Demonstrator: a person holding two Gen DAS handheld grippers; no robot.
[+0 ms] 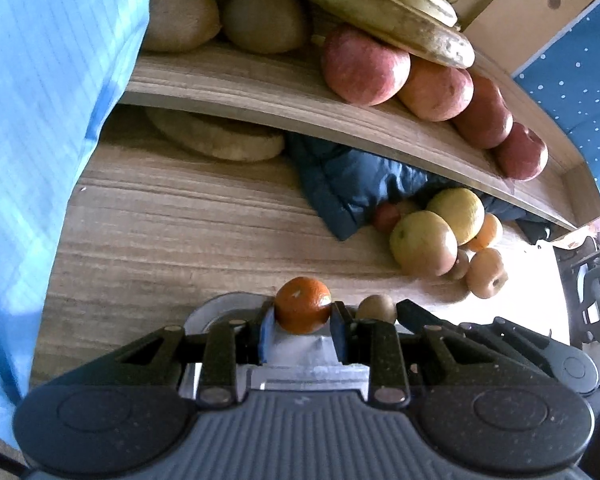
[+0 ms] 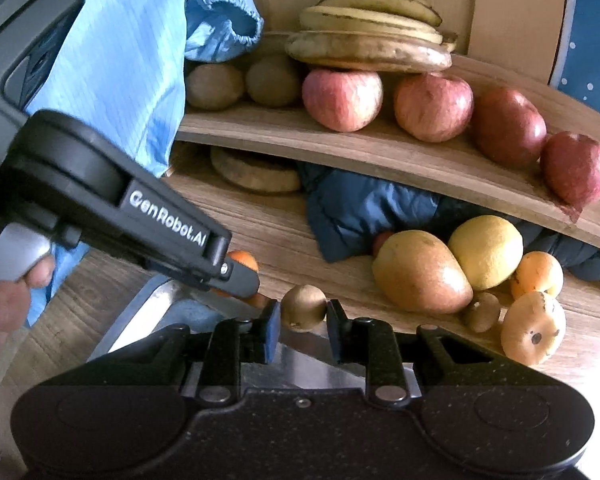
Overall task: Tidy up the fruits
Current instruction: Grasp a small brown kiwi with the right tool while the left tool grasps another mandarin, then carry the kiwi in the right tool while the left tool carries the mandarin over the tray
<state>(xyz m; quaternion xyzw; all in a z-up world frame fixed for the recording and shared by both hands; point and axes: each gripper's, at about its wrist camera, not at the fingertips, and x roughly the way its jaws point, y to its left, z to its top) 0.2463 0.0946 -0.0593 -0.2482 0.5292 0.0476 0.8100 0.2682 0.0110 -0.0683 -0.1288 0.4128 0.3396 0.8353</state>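
Left gripper (image 1: 303, 316) was closed on a tangerine (image 1: 303, 305), pads tight on both sides, fruit held just above the wooden tabletop (image 1: 160, 240). Right gripper (image 2: 303, 314) sat just beside it, fingers clamped on a small kiwi (image 2: 303, 307); in the right wrist view the left gripper's body crossed in front and hid most of the tangerine. Something shiny and metallic lay under both grippers, possibly a tray, edges too cut off to confirm. Ahead: upper shelf (image 2: 380, 152) carried a row of four red apples (image 2: 432, 106), two kiwis (image 2: 216, 86) at its left end, and bananas (image 2: 368, 46) stacked behind, resting over the apples. Below the shelf, a dark blue jacket (image 2: 360, 208) was bunched on the tabletop, with a loose pile just right of the grippers: a mango (image 2: 420, 272), a lemon (image 2: 486, 252), oranges (image 2: 534, 328) and another small kiwi. A light blue sleeve (image 1: 52, 100) blocked the left side of the shelf.
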